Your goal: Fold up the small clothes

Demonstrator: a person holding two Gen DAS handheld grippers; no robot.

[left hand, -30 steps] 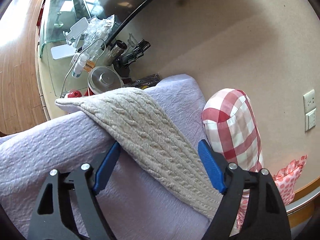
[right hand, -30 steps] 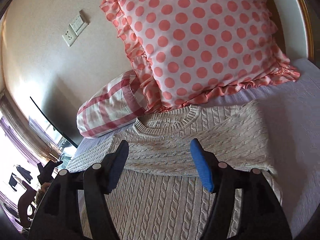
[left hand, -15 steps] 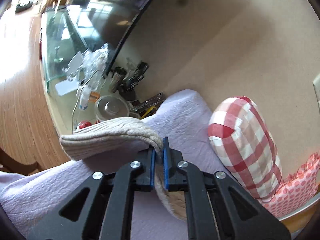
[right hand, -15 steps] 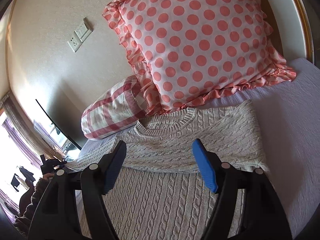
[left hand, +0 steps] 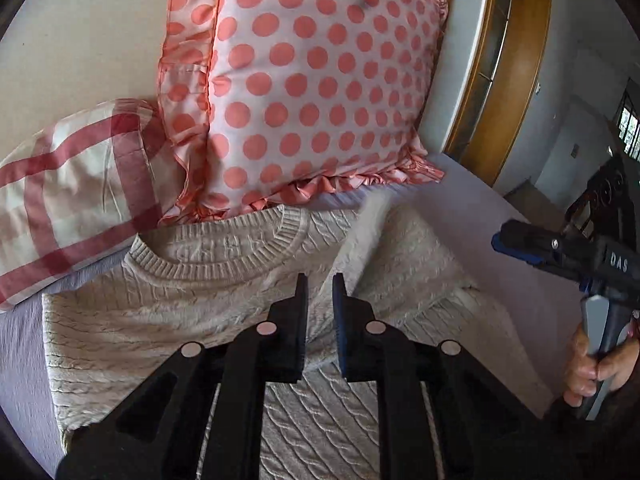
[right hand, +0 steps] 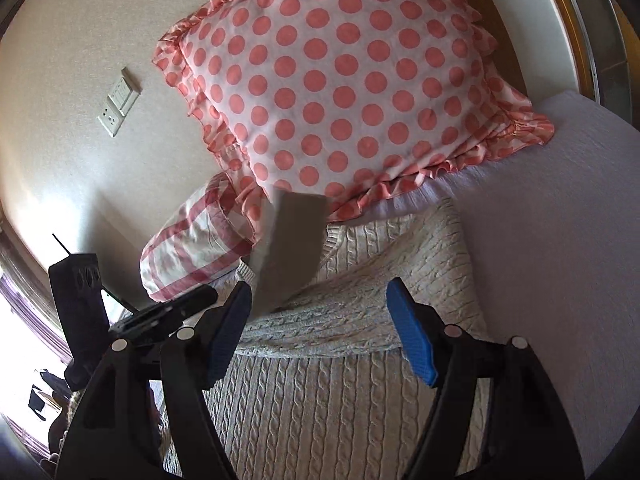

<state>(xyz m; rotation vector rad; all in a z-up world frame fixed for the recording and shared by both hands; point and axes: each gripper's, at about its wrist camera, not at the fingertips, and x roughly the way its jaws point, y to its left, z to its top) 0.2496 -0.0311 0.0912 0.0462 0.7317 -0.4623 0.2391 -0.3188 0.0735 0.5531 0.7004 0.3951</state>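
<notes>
1. The left gripper has its jaws nearly together, with only a narrow slit between them. The right wrist view shows a blurred sleeve lifted in the air ahead of it, so it looks clamped on that sleeve, though the pinch point itself is not clear.
2. The right gripper has its jaws wide apart and holds nothing. Its blue pads hover over the sweater.
3. In the left wrist view the right gripper shows at the right edge, held by a hand, off the sweater's right side.
4. The cream cable-knit sweater lies flat on the lilac bedspread, collar toward the pillows, one side already folded over the body.
5. Just beyond the collar a dotted pillow leans on the wall, and a checked pillow lies beside it, touching it.
6. A wall socket sits on the wall left of the dotted pillow.
</notes>
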